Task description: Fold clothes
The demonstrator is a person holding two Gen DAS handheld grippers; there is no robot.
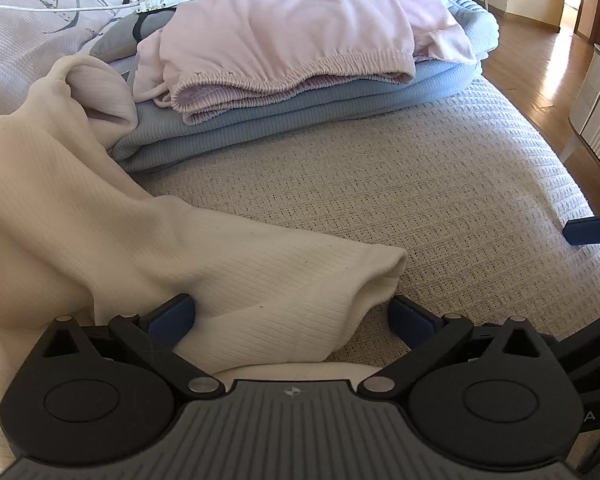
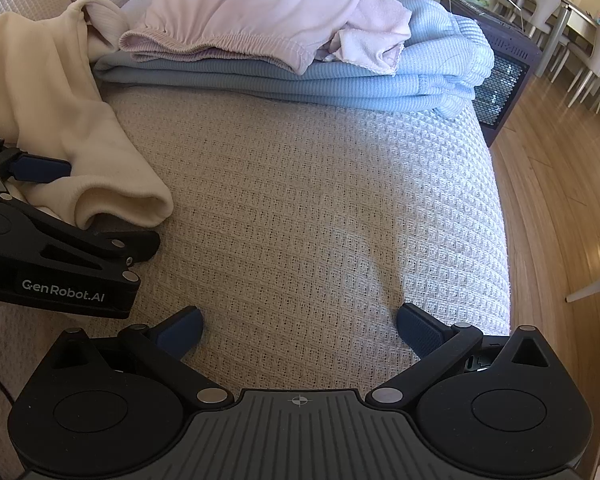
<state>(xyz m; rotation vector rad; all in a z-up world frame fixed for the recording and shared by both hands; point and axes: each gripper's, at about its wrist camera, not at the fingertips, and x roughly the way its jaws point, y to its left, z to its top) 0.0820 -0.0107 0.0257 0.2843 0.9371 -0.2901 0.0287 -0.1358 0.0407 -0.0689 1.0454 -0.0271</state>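
**Cream ribbed garment lies between the spread left jaws**

Here the cream ribbed garment [image 1: 100, 220] is a soft, rumpled knit with fine ribbing, one tube-like hemmed end lying flat and the rest bunched and rising away beyond the left jaws. It rests on the beige waffle-weave bed cover [image 1: 420, 184] that fills the ground ahead of both grippers.

Further ahead of both sets of jaws sits a folded pale blue knit blanket [image 2: 300, 80], and on top of it a folded pink garment with an elastic waistband [image 2: 240, 20]. The cream garment's far fold touches the blue stack's edge. Nothing lies between the right jaws and that stack but bare cover.

The left gripper [image 1: 292, 320] has its jaws spread wide, and the garment's hemmed end lies across the gap: cloth touches the left blue pad, while the right pad stands just clear of the hem. The right gripper [image 2: 300, 330] is likewise spread wide, holding nothing, over bare cover; the cream garment lies well off to the left of its jaws, beside the left gripper's body.
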